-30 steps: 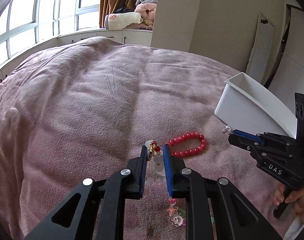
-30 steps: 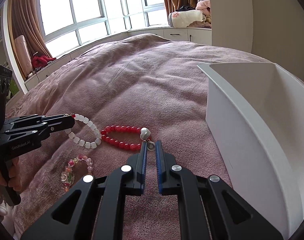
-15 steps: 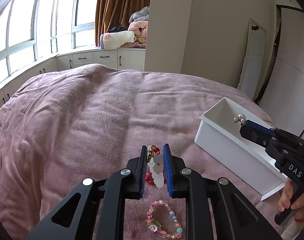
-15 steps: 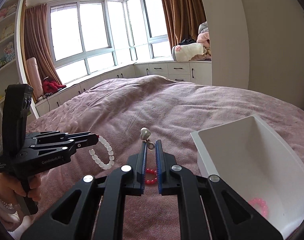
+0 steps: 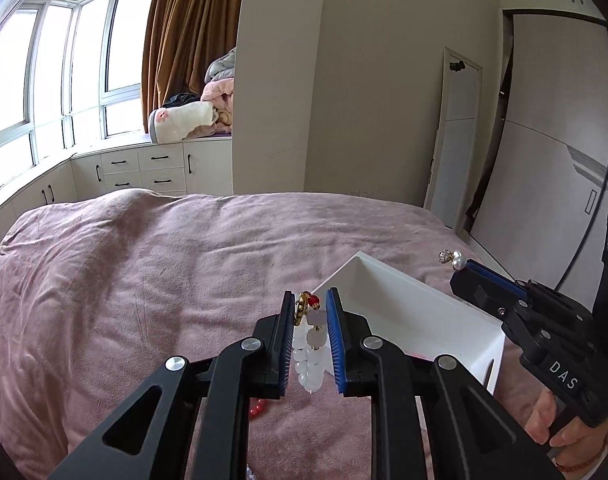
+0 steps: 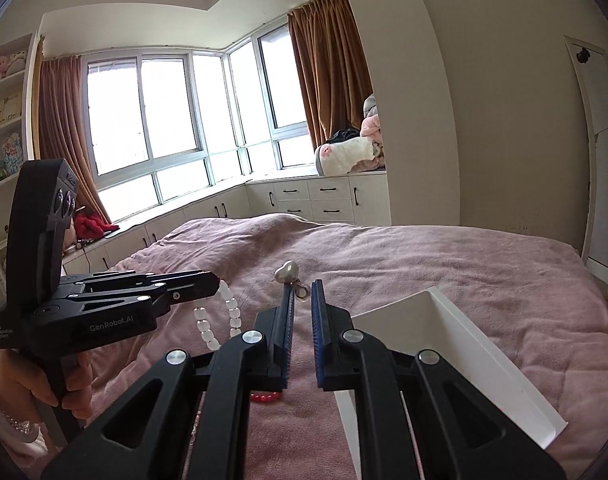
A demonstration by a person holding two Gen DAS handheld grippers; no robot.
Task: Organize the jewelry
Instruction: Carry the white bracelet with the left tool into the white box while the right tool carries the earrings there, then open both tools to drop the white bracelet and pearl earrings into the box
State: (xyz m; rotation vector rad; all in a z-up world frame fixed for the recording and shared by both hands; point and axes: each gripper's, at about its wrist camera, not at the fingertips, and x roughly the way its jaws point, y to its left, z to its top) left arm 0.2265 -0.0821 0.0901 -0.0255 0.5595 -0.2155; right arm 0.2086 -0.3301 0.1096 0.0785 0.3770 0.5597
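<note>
Left hand-held gripper (image 5: 309, 312) pinches a white bead bracelet (image 5: 309, 354), raised above the pink bed (image 5: 144, 280). Right hand-held gripper (image 6: 302, 294) pinches a pearl earring (image 6: 286, 271) beside the white box (image 6: 463, 332).

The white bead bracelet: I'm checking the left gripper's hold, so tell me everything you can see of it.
The white bead bracelet is a loop of round, milky, translucent beads that look like glass or stone, with a gold-coloured charm and one red bead at its top. It hangs clear of the pink bedspread, clamped between the blue pads of the left gripper, and its lower loop dangles free. In the right wrist view it hangs from the gripper's tip. Nothing else touches it.
</note>
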